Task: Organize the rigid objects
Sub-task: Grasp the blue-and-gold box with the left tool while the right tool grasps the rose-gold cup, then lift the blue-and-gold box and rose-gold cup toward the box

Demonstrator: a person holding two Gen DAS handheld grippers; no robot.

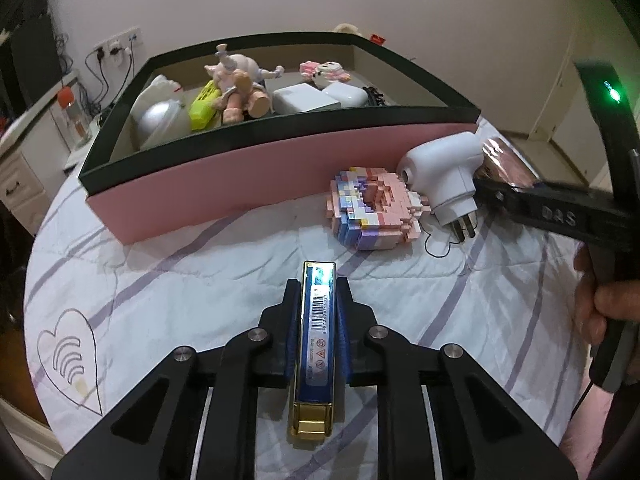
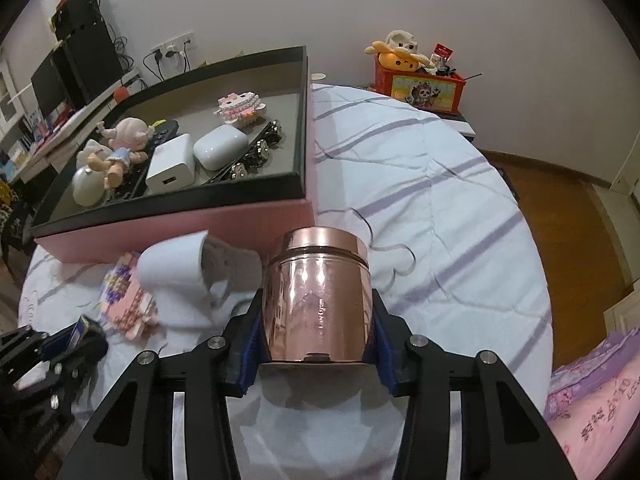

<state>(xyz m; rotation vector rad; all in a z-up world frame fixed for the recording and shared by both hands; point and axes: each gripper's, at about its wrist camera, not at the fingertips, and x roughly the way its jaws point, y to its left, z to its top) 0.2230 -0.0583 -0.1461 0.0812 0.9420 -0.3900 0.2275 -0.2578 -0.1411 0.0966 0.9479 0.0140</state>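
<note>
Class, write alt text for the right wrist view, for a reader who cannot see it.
The right hand-held gripper clamps a shiny copper canister above a striped white bedsheet. Behind and to the left sits a pink, black-rimmed box holding a white charger, an earbuds case and toy figures.

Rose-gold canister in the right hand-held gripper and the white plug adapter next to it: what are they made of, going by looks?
Rose-gold cylindrical canister: probably polished or plated metal; mirror-like streaks and reflections on its wall, with a seamed lid. Metallised plastic cannot be ruled out.
White angled plug adapter: likely moulded plastic, smooth satin shell with soft highlights and rounded edges; its prongs look like bare metal.
</note>
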